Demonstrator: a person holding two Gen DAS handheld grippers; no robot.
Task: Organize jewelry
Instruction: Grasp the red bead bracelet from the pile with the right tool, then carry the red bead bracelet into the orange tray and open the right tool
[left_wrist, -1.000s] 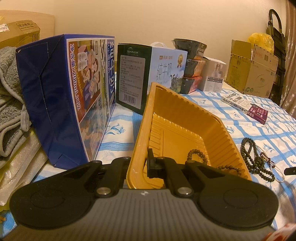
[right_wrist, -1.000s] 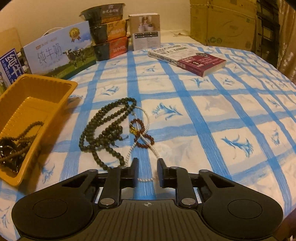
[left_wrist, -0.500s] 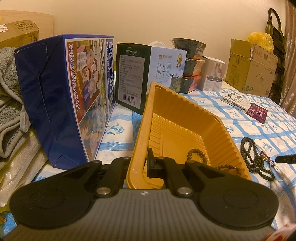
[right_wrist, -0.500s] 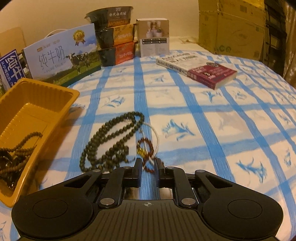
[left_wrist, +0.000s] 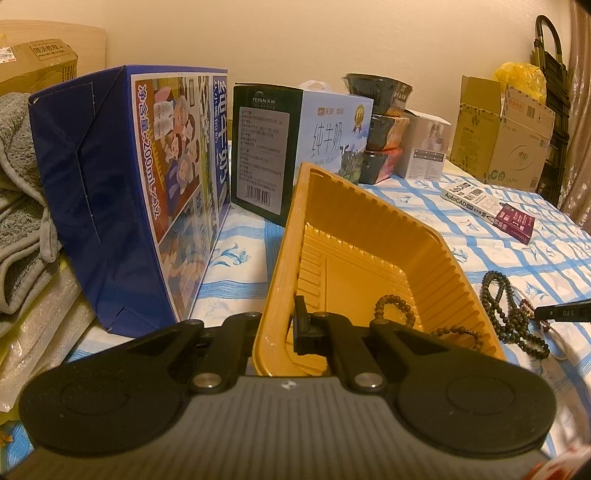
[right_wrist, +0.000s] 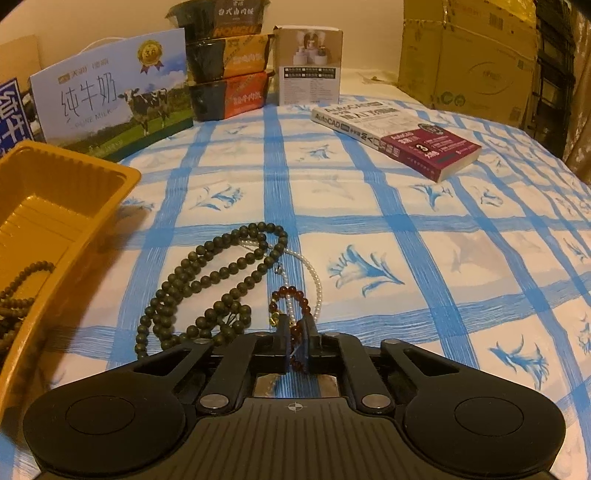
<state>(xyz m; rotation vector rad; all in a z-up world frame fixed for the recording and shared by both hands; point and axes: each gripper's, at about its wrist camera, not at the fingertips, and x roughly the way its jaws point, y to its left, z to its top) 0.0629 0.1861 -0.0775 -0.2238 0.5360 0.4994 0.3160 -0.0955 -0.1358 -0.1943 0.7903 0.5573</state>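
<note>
My left gripper (left_wrist: 277, 325) is shut on the near wall of the yellow tray (left_wrist: 280, 258), which holds a brown bead string (left_wrist: 395, 306). The tray also shows at the left of the right wrist view (right_wrist: 92, 206). On the cloth lie a dark green bead necklace (right_wrist: 207, 280), a white pearl strand (right_wrist: 314, 273) and a red bead bracelet (right_wrist: 291, 295). My right gripper (right_wrist: 297, 343) is shut on the red bead bracelet, low on the cloth. Its tip shows at the right of the left wrist view (left_wrist: 561, 314).
Milk cartons (left_wrist: 147, 192) (right_wrist: 110, 103), stacked noodle bowls (right_wrist: 225, 59) and a small box (right_wrist: 310, 66) stand at the back. A book (right_wrist: 399, 136) lies on the blue-checked cloth (right_wrist: 406, 240). Cardboard boxes (right_wrist: 469, 55) are far right; towels (left_wrist: 18, 206) left.
My right gripper moved forward onto the jewelry pile and closed on the red bead bracelet. My left gripper has stayed still, holding the tray.
</note>
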